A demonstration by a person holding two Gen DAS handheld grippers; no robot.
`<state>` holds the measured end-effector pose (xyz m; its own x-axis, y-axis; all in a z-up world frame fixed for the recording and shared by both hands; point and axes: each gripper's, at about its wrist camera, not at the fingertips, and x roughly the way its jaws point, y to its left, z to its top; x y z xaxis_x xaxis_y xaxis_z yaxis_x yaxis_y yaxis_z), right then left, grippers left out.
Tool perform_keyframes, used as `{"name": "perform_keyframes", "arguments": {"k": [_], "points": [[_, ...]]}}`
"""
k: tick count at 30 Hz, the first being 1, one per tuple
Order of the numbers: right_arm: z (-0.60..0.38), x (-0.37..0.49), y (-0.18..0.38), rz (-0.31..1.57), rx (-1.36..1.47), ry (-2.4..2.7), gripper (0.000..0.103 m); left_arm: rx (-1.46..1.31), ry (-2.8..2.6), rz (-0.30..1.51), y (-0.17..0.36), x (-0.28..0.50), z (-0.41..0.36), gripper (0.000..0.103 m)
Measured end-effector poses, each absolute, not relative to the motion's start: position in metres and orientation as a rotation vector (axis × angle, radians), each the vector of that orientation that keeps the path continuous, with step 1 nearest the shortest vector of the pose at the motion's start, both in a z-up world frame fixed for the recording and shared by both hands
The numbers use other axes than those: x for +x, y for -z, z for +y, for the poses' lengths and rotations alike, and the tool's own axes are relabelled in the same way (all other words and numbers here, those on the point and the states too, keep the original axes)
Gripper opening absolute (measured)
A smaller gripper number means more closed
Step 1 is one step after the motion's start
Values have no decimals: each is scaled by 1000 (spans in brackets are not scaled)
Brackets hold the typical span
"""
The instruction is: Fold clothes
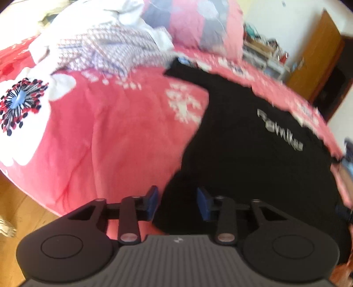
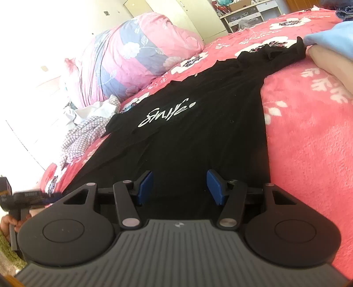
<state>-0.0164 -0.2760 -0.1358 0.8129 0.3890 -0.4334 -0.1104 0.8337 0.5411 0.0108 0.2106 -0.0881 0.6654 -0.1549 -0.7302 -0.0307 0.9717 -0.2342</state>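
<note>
We hold the left gripper (image 1: 177, 203) with fingers spread, empty, at the near edge of the black shirt (image 1: 253, 141). The right gripper (image 2: 179, 187) is likewise spread and empty over the shirt, which lies flat on the red bedspread (image 2: 308, 143).

Wooden floor (image 1: 19, 212), brown door (image 1: 317, 55), cluttered white shelves (image 2: 247, 15), bright light.

Your left gripper (image 1: 177, 202) is hovering open over the near hem of the black shirt (image 1: 253, 154), blue pads apart. Your right gripper (image 2: 179, 187) is hanging open above the same shirt's hem. Your left hand (image 2: 8, 223) is gripping its handle.
</note>
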Motion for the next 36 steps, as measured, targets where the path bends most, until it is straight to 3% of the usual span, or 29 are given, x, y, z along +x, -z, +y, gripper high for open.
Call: {"name": "perform_keyframes", "arguments": {"k": [6, 12, 18, 20, 25, 28, 32, 36], "points": [[-275, -19, 137, 549, 519, -289, 53, -83, 29, 844, 89, 3, 183, 4], [-269, -38, 130, 596, 397, -278, 53, 25, -15, 898, 85, -6, 172, 3], [-262, -67, 109, 599, 269, -245, 53, 95, -79, 859, 68, -15, 171, 8], [-259, -74, 103, 567, 241, -261, 53, 101, -93, 819, 59, -20, 172, 16], [-252, -89, 124, 634, 160, -266, 52, 92, -115, 741, 39, -23, 161, 19], [-251, -105, 122, 673, 123, -273, 52, 124, -80, 674, 27, -18, 138, 20], [-264, -112, 114, 748, 182, -317, 53, 152, 60, 633, 14, 10, 85, 31], [-283, -107, 90, 760, 229, -346, 53, 175, 218, 594, 4, 44, 25, 36]]}}
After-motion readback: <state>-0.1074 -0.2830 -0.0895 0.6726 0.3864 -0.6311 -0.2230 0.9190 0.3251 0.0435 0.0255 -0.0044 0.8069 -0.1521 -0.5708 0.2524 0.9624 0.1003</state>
